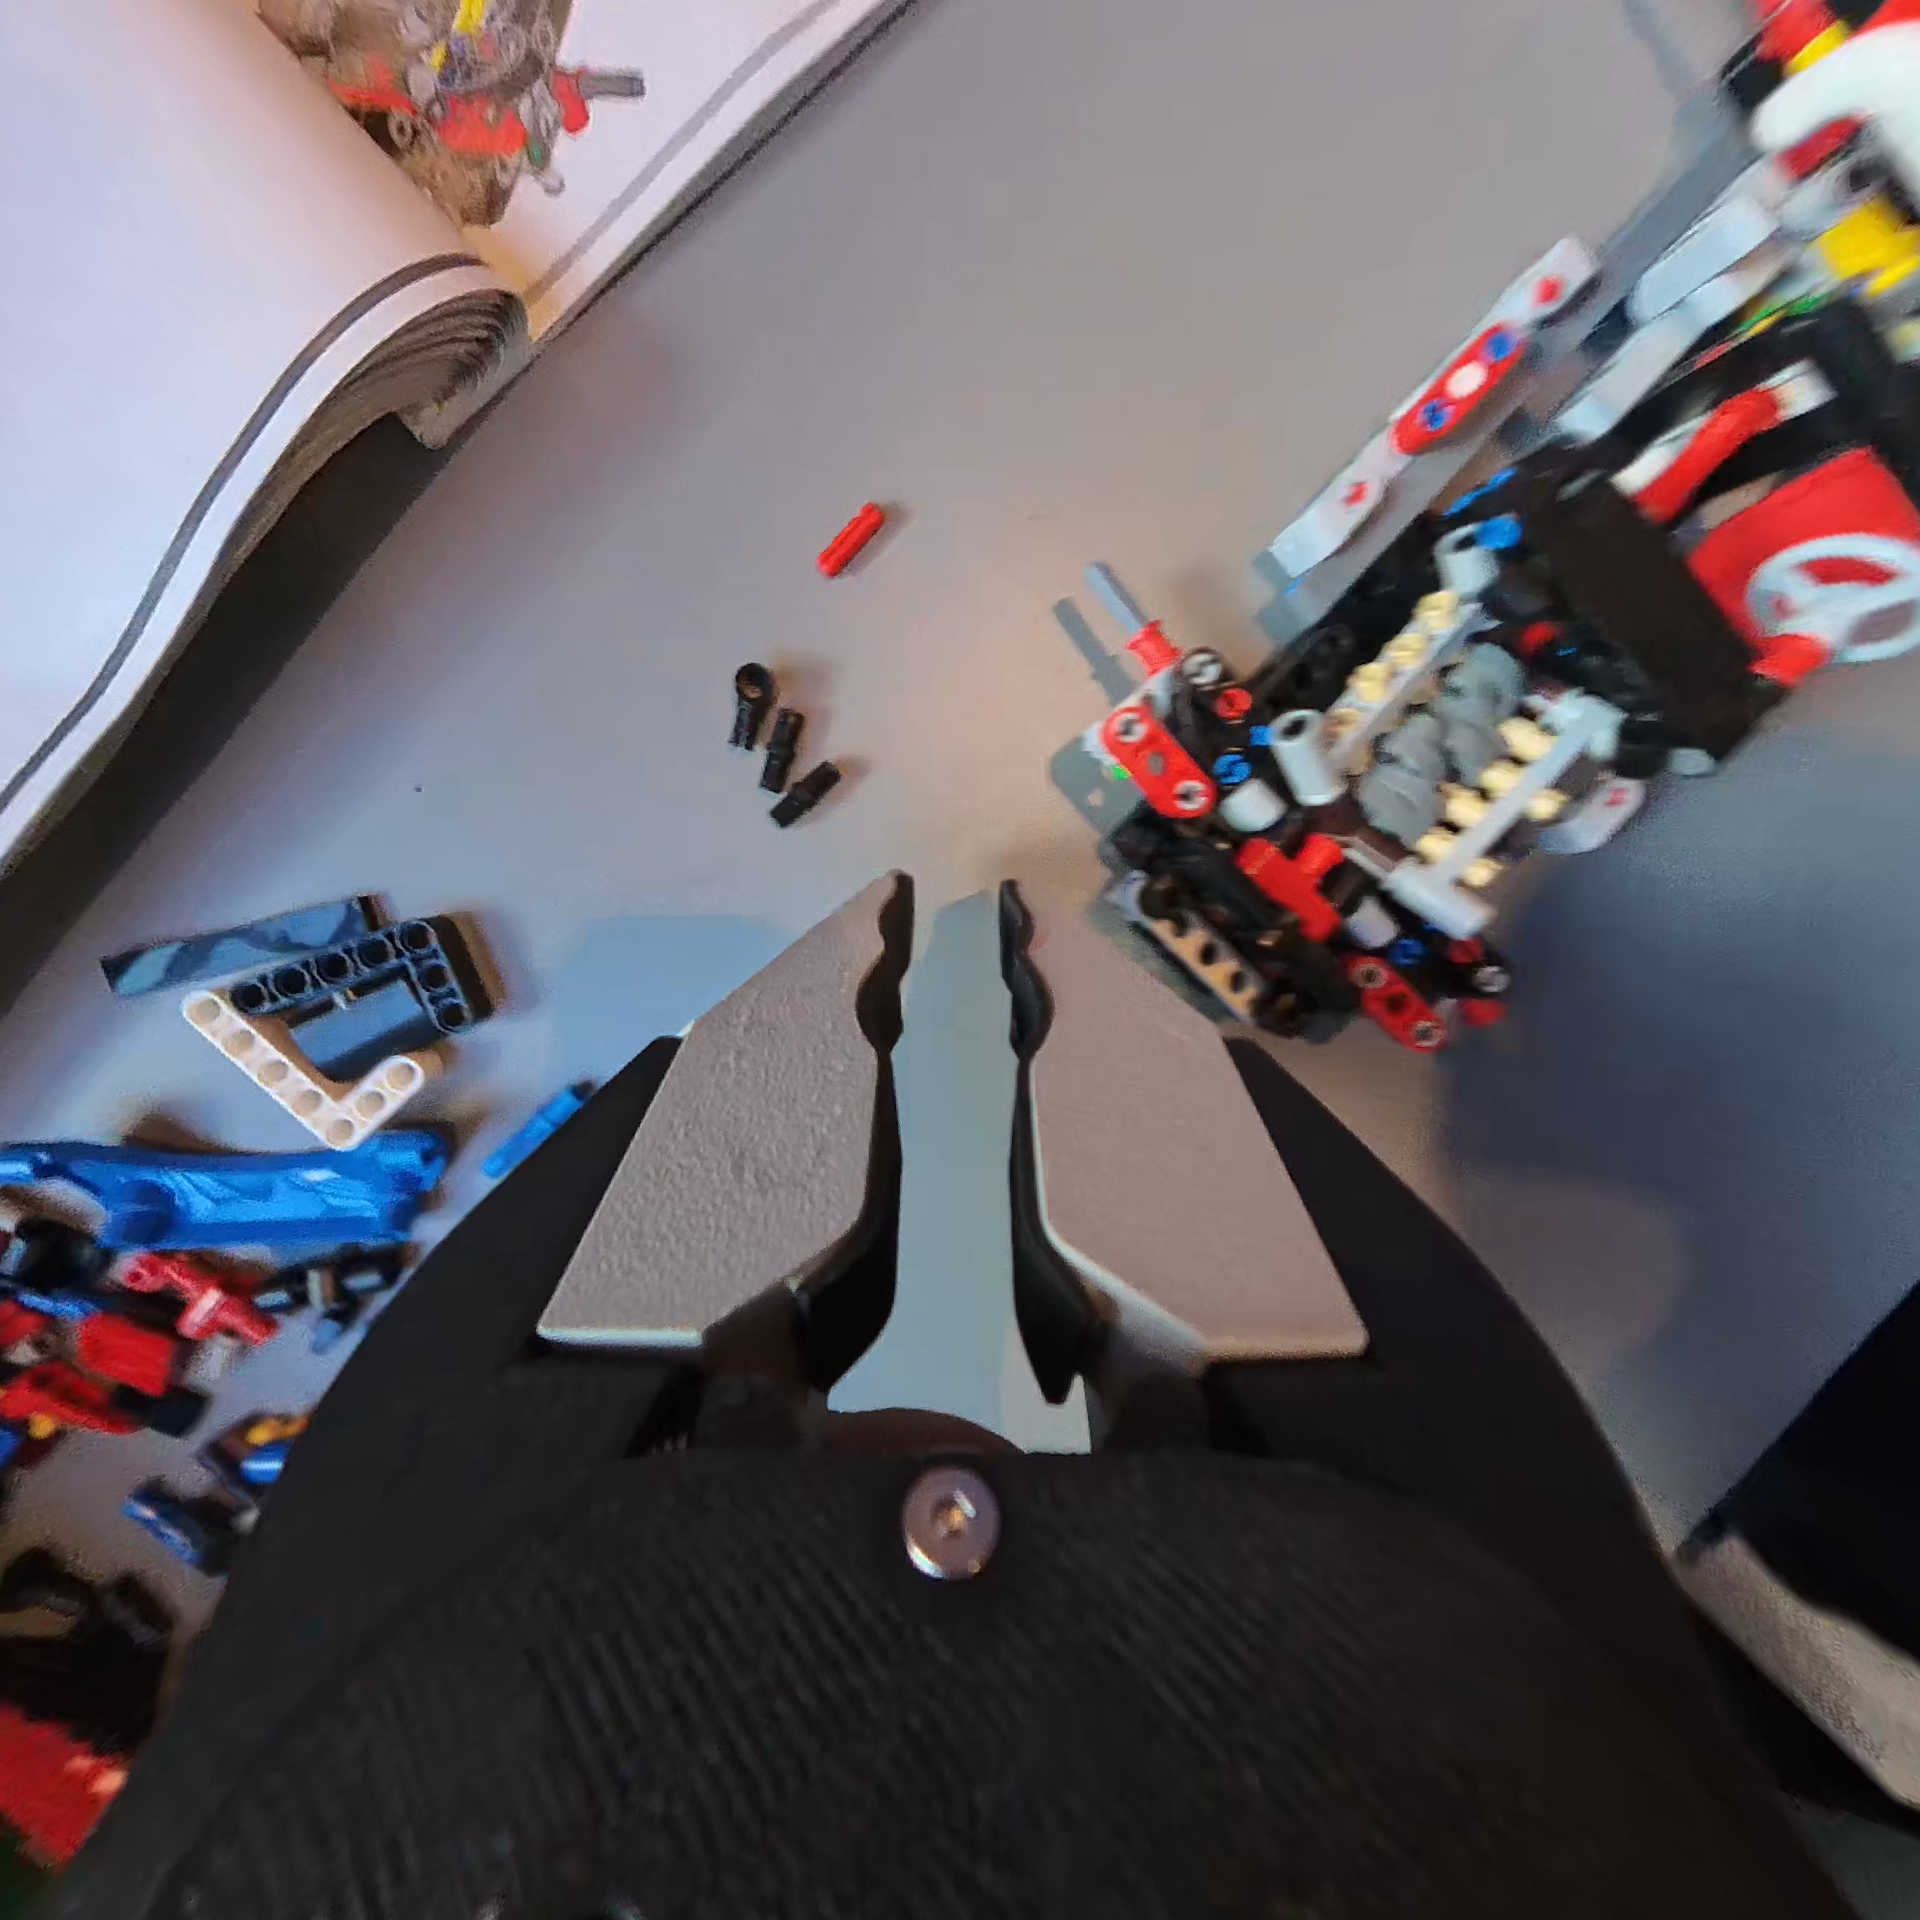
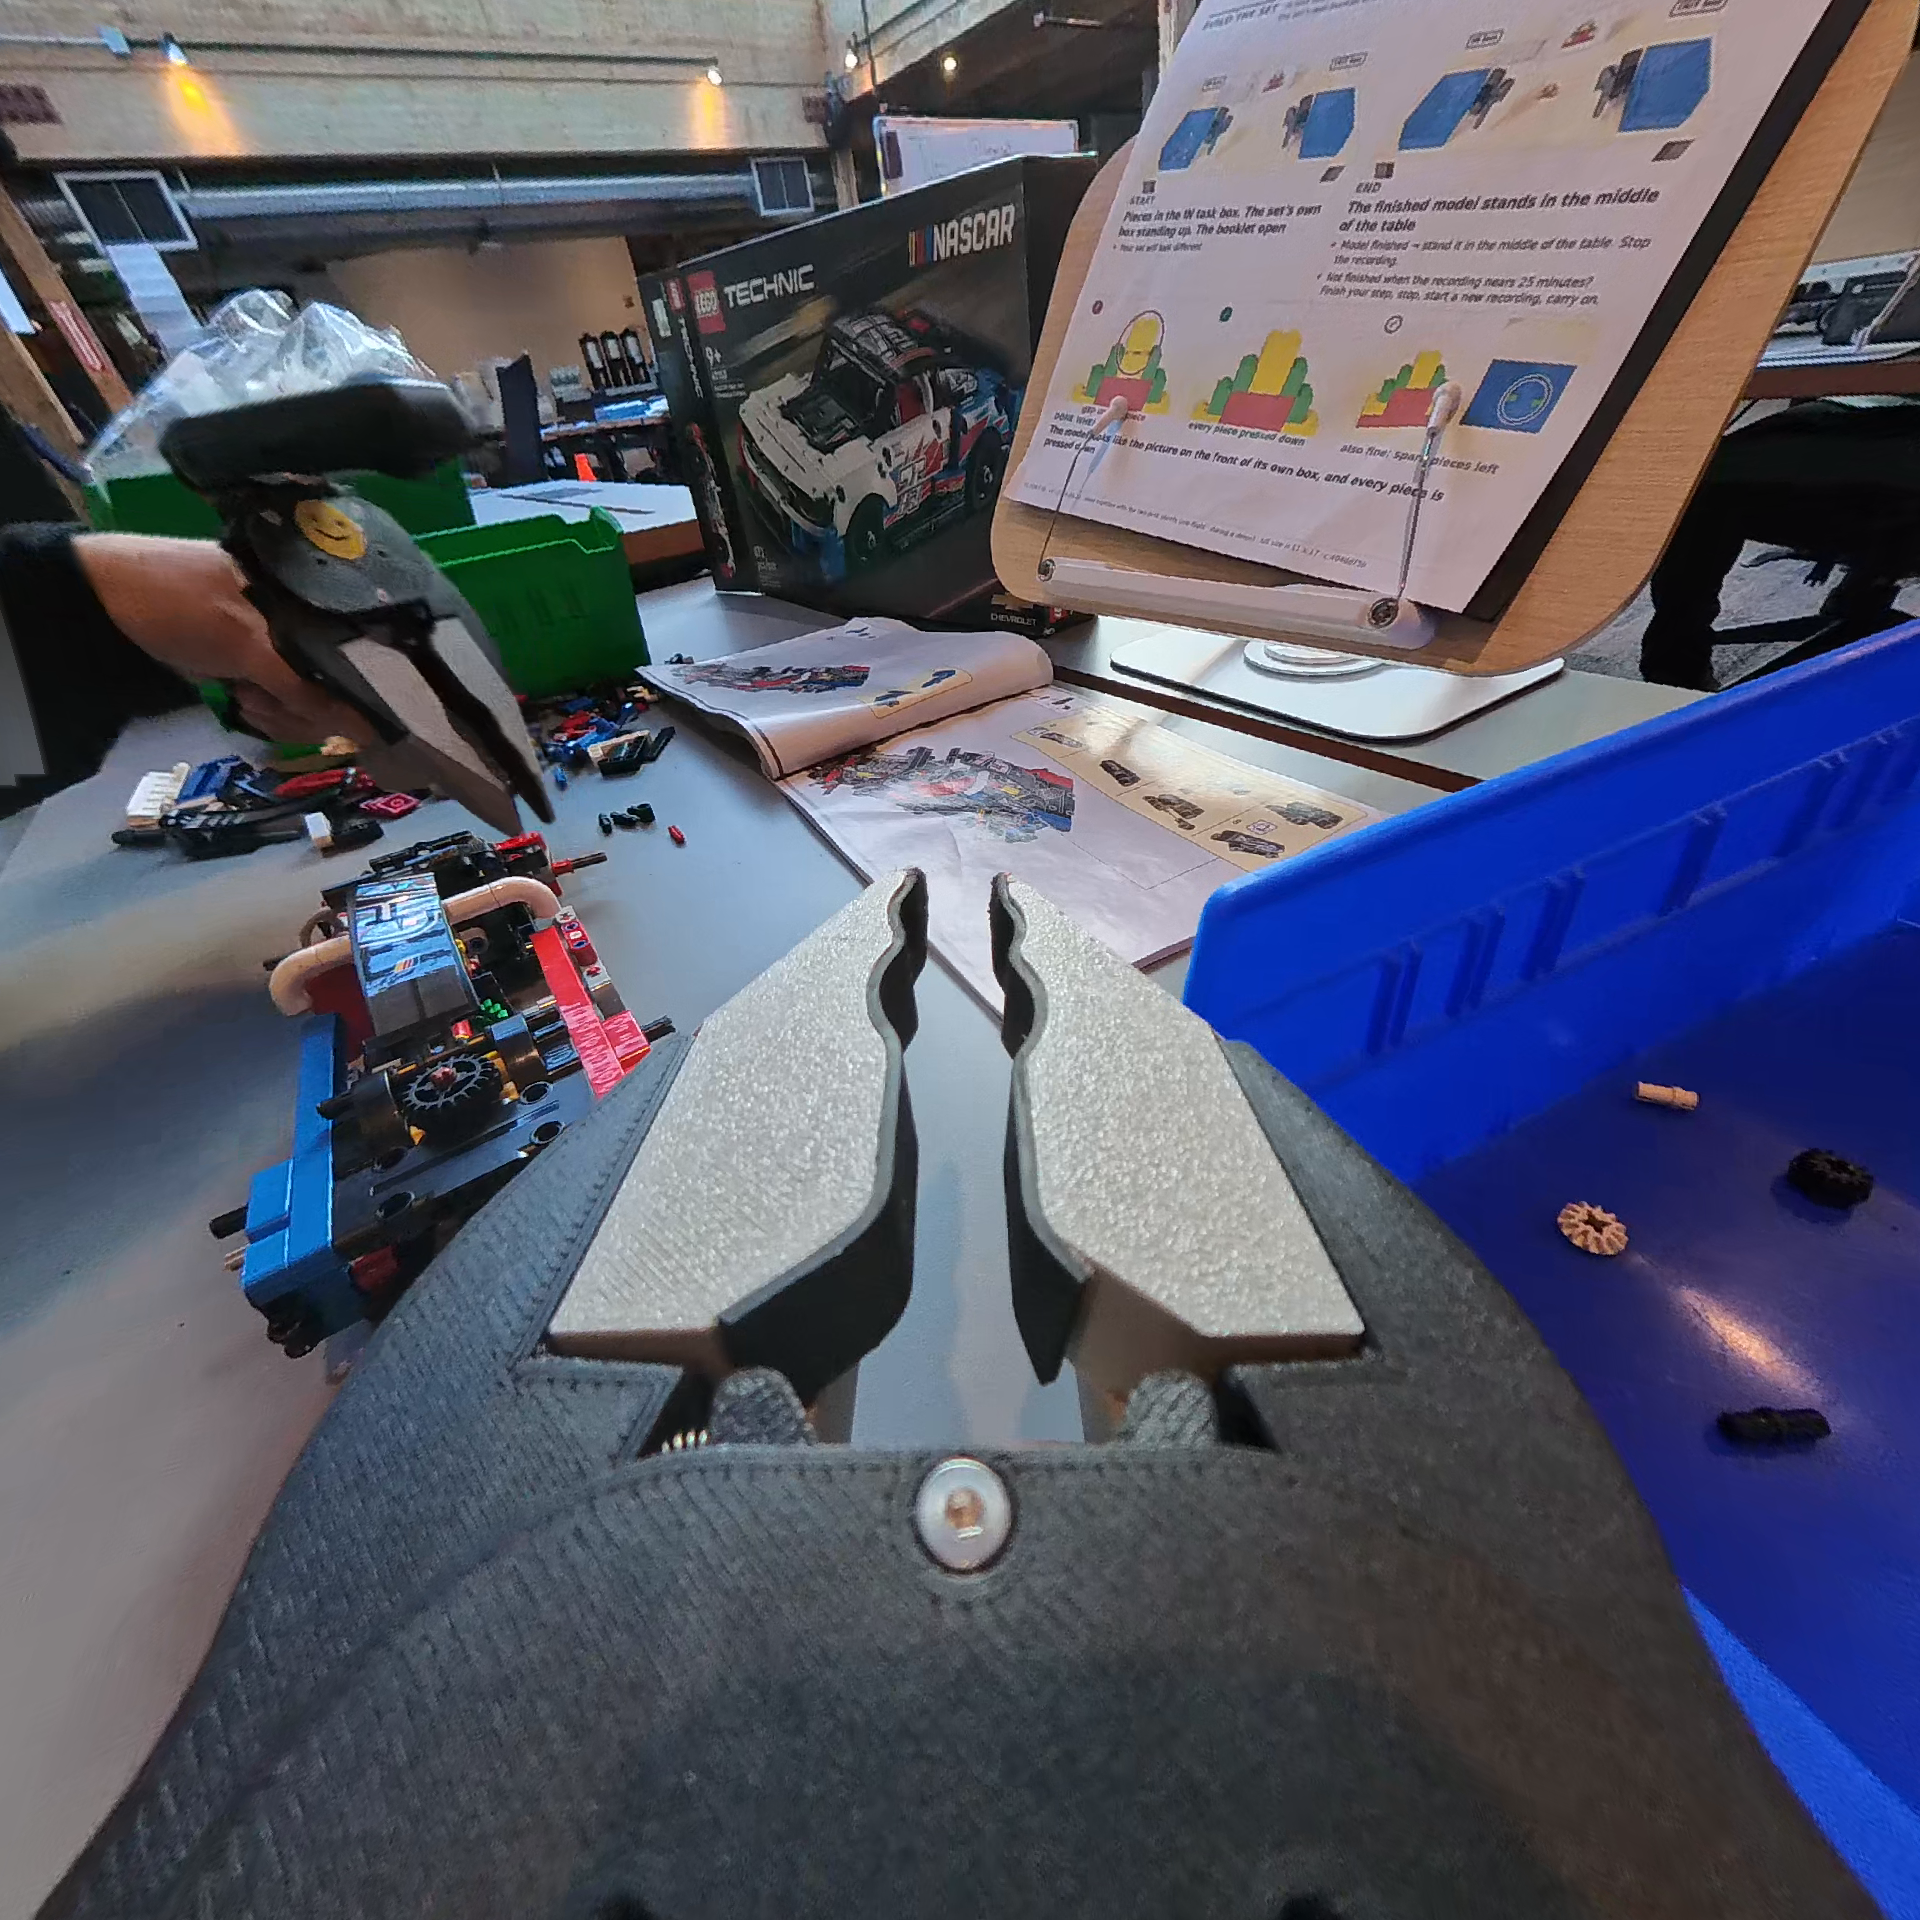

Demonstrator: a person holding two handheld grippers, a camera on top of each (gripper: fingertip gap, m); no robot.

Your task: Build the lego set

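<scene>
The partly built car model [image 1: 1351, 810] stands on the grey table to the right of my left gripper [image 1: 956, 904], whose jaws stand a narrow gap apart with nothing between them. Three black pins [image 1: 784, 743] and a red pin [image 1: 850, 538] lie loose just ahead of it. In the right wrist view the model [image 2: 447, 1039] sits left of my right gripper [image 2: 956, 904], which is also slightly open and empty. The left gripper [image 2: 509, 800] shows there held in a hand, its tips just above the model's far end.
The open instruction booklet [image 1: 208, 260] [image 2: 935, 769] lies beyond the pins. A pile of loose parts [image 1: 208, 1195] lies at the left. A blue bin [image 2: 1558, 935] holding a few small pieces stands at the right. The set's box [image 2: 862, 416], a green bin [image 2: 540, 592] and a sheet stand [image 2: 1403, 312] stand behind. My left gripper is the nearer one to the red pin [image 1: 850, 538]: about 7 cm, against 30 cm. Look for it in the right wrist view [image 2: 674, 829] too.
</scene>
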